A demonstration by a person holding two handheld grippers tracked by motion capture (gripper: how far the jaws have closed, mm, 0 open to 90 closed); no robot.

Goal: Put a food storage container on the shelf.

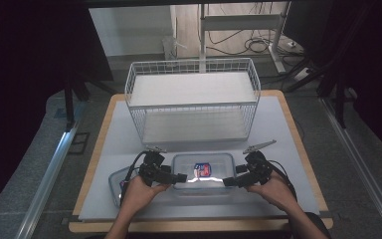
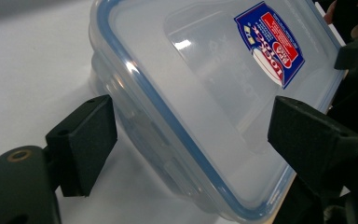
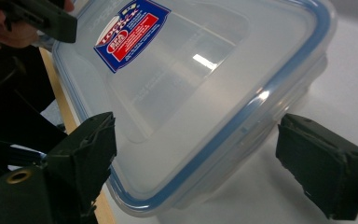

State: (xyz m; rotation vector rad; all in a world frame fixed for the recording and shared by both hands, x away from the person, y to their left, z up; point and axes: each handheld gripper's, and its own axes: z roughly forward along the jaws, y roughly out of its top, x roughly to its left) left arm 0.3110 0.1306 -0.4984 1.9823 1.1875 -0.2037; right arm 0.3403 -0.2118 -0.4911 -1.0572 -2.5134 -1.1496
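A clear plastic container (image 1: 202, 174) with a blue-sealed lid and a red and blue label stands on the white mat near the table's front edge. My left gripper (image 1: 180, 177) is at its left end and my right gripper (image 1: 227, 182) at its right end. In the left gripper view the container (image 2: 205, 84) fills the wide gap of my open left gripper (image 2: 196, 144). The right gripper view shows the lid (image 3: 191, 79) between the spread jaws of my open right gripper (image 3: 203, 158). I cannot tell whether any pad touches the container.
A white wire basket rack (image 1: 192, 99) with two levels stands behind the container. A second clear piece with a blue rim (image 1: 114, 184) lies at the front left, partly under the left hand. The table's wooden front edge (image 1: 199, 226) is close below the hands.
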